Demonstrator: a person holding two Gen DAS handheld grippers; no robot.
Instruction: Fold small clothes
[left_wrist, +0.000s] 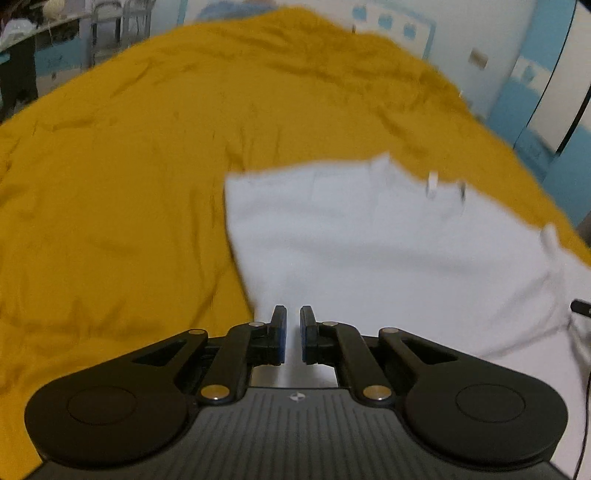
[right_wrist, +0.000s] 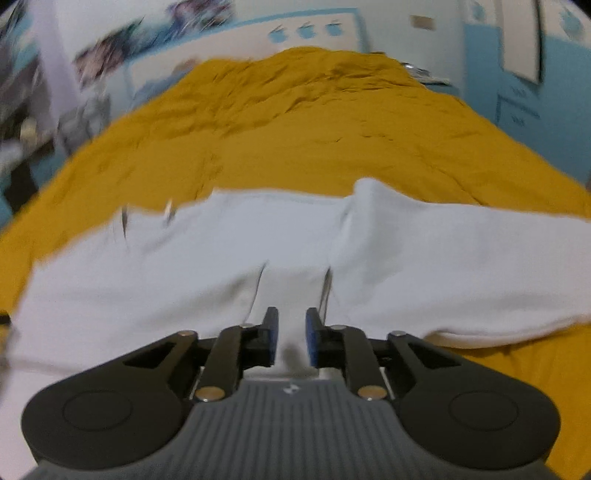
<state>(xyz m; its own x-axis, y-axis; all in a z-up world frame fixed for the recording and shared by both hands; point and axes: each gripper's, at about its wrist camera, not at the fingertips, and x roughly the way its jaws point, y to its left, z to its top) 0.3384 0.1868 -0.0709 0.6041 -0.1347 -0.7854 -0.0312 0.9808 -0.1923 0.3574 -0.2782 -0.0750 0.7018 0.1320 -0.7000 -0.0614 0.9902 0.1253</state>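
Blurrily, white garment (right_wrist: 229, 258) overfills frame.

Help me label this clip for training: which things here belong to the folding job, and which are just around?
Job:
white garment
left gripper
right gripper

Around:
mustard cloth underneath
blue and white wall

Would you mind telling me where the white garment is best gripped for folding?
Grip the white garment at its near hem, coming in low from the near side. It lies flat on the yellow cloth, and both the left gripper and right gripper already straddle that edge.
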